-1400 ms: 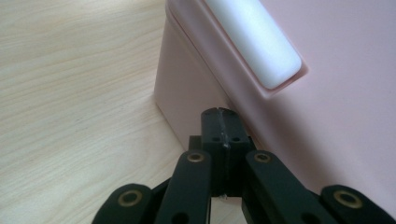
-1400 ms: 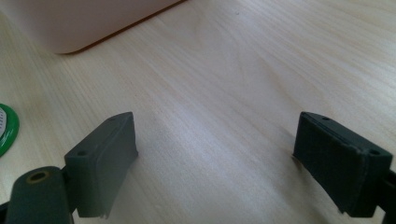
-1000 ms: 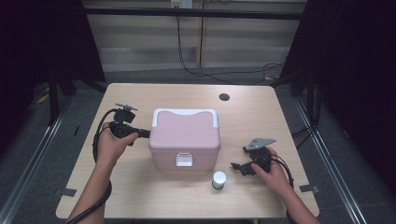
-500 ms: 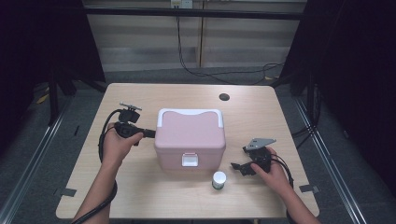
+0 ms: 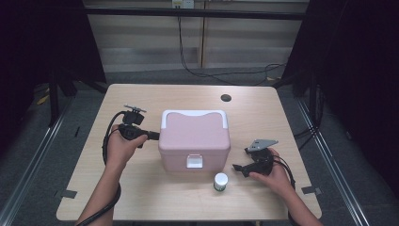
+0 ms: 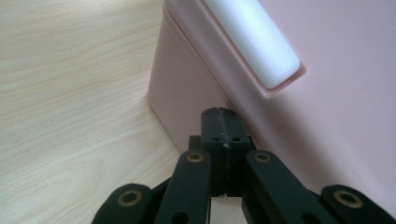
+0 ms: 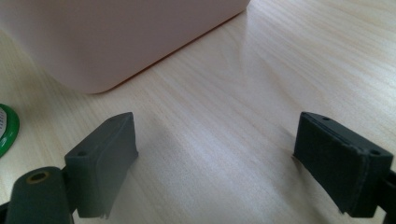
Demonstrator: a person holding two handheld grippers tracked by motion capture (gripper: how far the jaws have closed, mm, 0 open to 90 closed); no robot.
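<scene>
Pink box (image 5: 195, 140) sits mid-table (image 5: 141, 197), white handle (image 5: 194, 114) folded flat along its far top edge. Left gripper (image 5: 154, 136) has jaws pressed together on nothing, tips at the box's left wall, just under the lid rim; box lies directly ahead of it, so the left hand is nearer. Right gripper (image 5: 239, 169) rests on the table right of the box, jaws spread wide and empty, small green-rimmed jar (image 5: 220, 181) just beside it. Left gripper view shows tip (image 6: 222, 122) at the wall, contact unclear; high view gives the layout.
</scene>
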